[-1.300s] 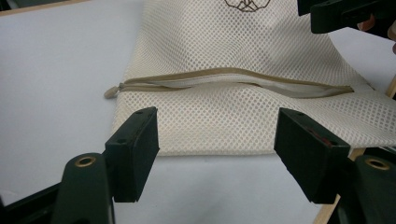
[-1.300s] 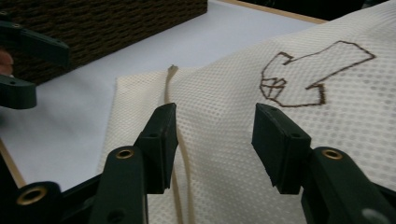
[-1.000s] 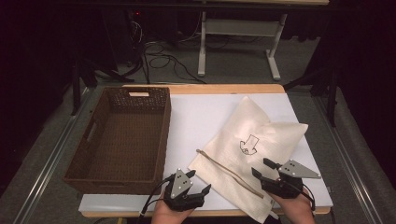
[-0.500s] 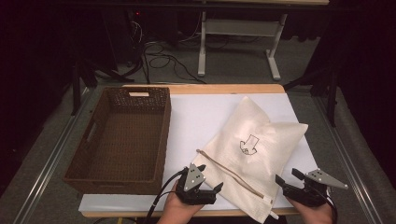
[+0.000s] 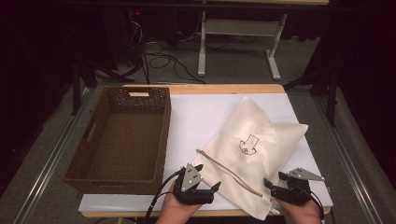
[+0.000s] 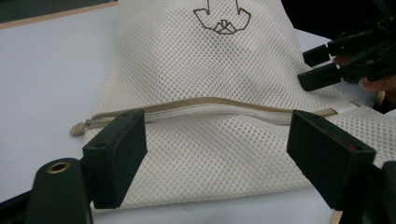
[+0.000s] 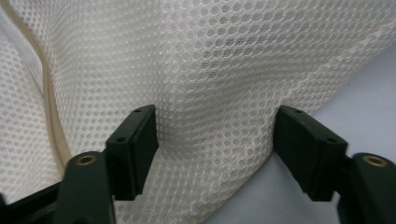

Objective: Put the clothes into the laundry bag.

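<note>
High view: mesh laundry bag (image 5: 254, 149) corner overhangs table (image 5: 205, 114) near edge. L gripper (image 5: 208, 187) jaws apart, empty, nr zipper (image 5: 229, 171). R gripper (image 5: 274, 185) jaws just closing, straddle bag corner, no pinch seen. Wicker basket (image 5: 122, 135) left; open board between.

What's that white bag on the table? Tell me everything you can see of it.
The mesh bag is a cream, fine-holed net pouch, puffed like a pillow, lying flat and askew on the white table top, right of the wicker basket. A dark line drawing marks its middle. A tan zipper runs near its closest edge, shut, with its pull at one end. The left gripper and right gripper are open at that edge.
</note>
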Available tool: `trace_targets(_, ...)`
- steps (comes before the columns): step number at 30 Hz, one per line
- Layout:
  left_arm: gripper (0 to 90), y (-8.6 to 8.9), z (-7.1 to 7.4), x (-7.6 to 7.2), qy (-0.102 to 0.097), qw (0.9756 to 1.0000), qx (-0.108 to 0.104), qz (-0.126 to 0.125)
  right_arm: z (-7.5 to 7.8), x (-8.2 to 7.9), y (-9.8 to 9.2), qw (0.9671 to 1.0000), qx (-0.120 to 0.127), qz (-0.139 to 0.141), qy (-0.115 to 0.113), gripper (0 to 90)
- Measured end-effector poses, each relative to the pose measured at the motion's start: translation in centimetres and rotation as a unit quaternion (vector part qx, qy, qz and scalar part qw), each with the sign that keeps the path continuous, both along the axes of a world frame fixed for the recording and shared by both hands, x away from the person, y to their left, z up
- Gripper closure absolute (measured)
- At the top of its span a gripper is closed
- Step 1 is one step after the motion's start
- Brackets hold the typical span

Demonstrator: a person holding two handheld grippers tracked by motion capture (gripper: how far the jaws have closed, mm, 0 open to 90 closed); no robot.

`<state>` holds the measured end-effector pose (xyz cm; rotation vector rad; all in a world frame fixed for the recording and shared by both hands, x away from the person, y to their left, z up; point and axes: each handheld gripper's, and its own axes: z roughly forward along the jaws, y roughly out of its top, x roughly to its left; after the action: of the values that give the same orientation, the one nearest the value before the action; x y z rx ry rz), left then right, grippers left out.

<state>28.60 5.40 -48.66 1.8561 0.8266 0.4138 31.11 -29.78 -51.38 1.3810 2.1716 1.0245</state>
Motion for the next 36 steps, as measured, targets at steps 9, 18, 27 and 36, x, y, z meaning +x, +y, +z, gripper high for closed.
trace_targets(9, 21.0, 0.2, -0.1, -0.2, 0.0, 1.0, 0.005, 0.007, 0.1, -0.4, 1.0, 0.9981, -0.048, 0.03, -0.024, 67.6)
trace_targets(18, 21.6, 0.3, -0.2, -0.2, 0.001, 1.0, 0.004, 0.006, 0.3, -0.4, 0.9, 0.9972, -0.052, 0.044, -0.031, 83.4)
trace_targets(27, 22.8, 0.4, -0.3, 0.2, 0.003, 1.0, 0.005, 0.004, 0.7, -0.4, -1.1, 0.9979, -0.047, 0.029, -0.033, 84.1)
trace_targets(36, 25.7, 0.1, -0.7, 1.2, 0.002, 0.9995, 0.028, 0.013, 1.0, -0.1, -3.0, 0.9989, -0.035, 0.01, -0.031, 84.0)
